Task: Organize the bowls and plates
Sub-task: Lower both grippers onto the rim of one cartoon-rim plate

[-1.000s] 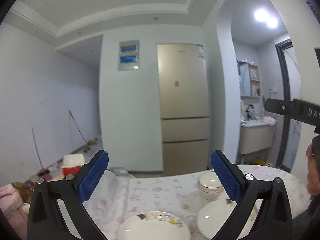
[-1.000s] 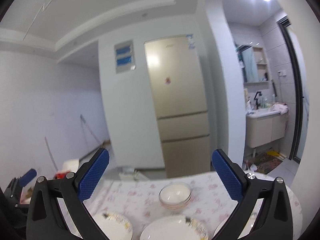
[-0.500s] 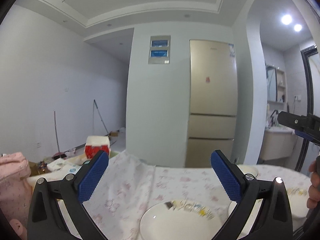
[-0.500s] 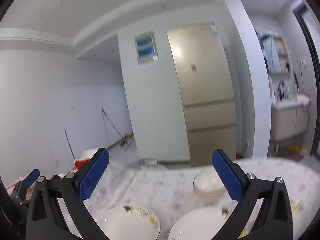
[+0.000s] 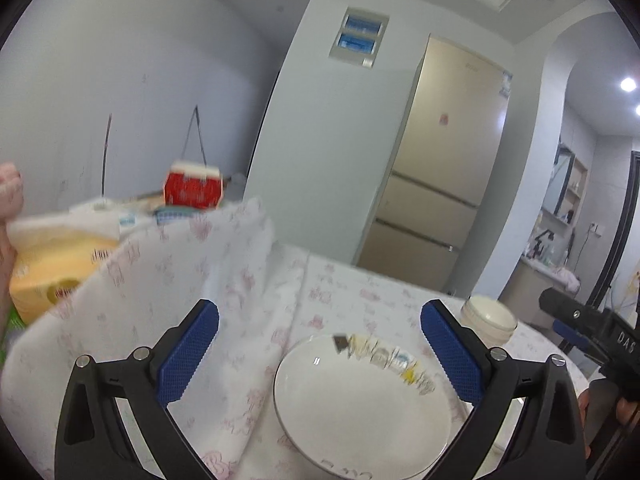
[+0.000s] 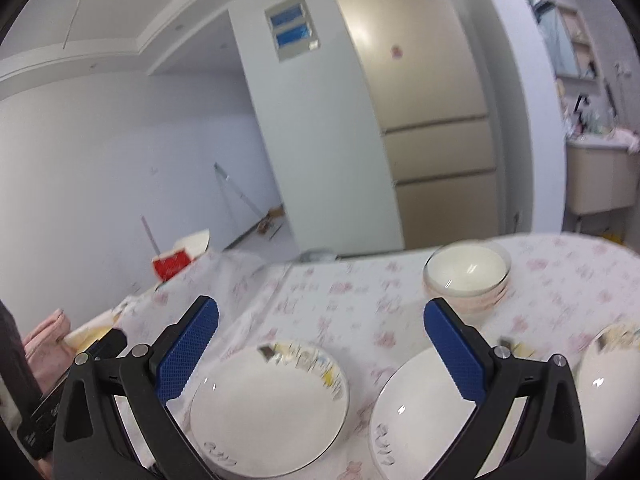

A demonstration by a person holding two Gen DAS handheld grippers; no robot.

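Both claws lower now, left claw [image 5: 320, 356] wide above plate [image 5: 362, 408] rim.

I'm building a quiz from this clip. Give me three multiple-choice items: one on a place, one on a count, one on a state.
1. Where do the stacked bowls sit?
A. beyond the plates
B. on a plate
C. on the floor

2. How many plates show in the right wrist view?
A. one
B. three
C. five

3. The right gripper jaws are:
A. shut on a plate
B. open, holding nothing
C. shut on a bowl

Answers:
A, they stand farther back on the tablecloth.
B, left plate, middle plate, right plate.
B, the pads stand wide apart.
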